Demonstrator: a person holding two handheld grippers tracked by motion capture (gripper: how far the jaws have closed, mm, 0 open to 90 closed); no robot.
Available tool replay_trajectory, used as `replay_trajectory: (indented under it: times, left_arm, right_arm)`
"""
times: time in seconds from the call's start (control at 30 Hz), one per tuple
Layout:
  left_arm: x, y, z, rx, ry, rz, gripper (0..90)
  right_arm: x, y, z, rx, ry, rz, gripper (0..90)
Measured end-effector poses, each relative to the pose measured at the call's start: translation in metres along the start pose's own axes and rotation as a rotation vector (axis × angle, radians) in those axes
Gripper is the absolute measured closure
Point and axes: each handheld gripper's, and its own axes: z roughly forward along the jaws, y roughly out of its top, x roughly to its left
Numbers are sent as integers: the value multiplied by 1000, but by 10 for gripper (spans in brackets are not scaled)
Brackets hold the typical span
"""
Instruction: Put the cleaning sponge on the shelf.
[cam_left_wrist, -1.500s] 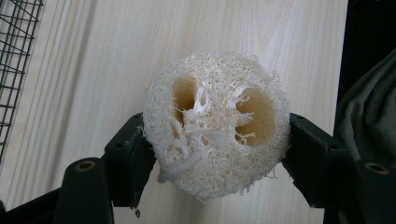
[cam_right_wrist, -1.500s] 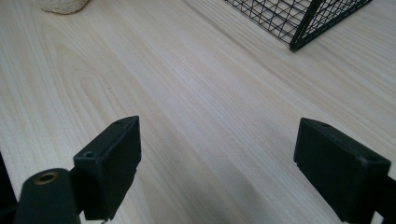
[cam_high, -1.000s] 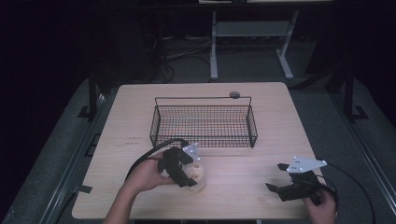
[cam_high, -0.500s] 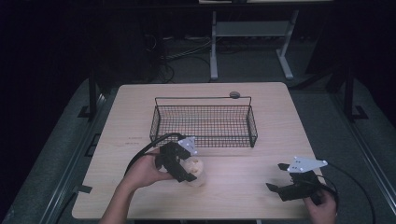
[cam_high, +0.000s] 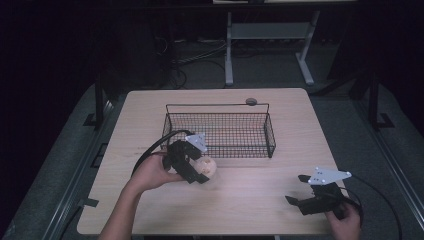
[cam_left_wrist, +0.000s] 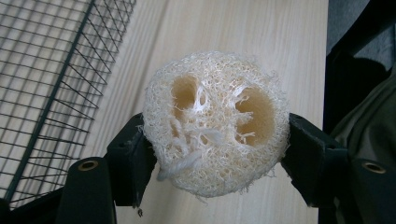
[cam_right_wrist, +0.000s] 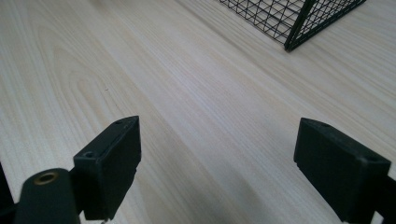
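A cream loofah slice with two round holes is squeezed between the jaws of my left gripper. In the high view that left gripper holds the loofah slice just above the table, close to the front wall of the black wire basket. The basket's mesh fills the left side of the left gripper view. My right gripper rests near the table's front right, jaws wide apart. Bare wood lies between the right gripper jaws, and a basket corner shows farther off.
The light wooden table has dark floor around it. A small round dark object sits at the table's back edge behind the basket. A metal stand is beyond the table. Cables trail from both grippers.
My left gripper has lifted the loofah slice off the table and carried it a little toward the basket. The right gripper has stayed where it was.
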Motion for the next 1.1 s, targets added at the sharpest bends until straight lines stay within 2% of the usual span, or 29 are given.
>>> replay_trajectory:
  times: [0.27,0.47,0.73,1.1]
  left_arm:
    - [9,0,-8,-4,2,-21,307]
    - [17,3,-17,-8,20,-30,307]
    - [26,15,-32,-1,43,-26,307]
    - [39,32,-40,-3,50,-19,306]
  right_arm:
    - [0,0,0,2,-1,2,143]
    - [0,0,1,5,3,-1,143]
    - [-1,1,1,4,6,2,143]
    - [-2,1,2,3,9,-2,143]
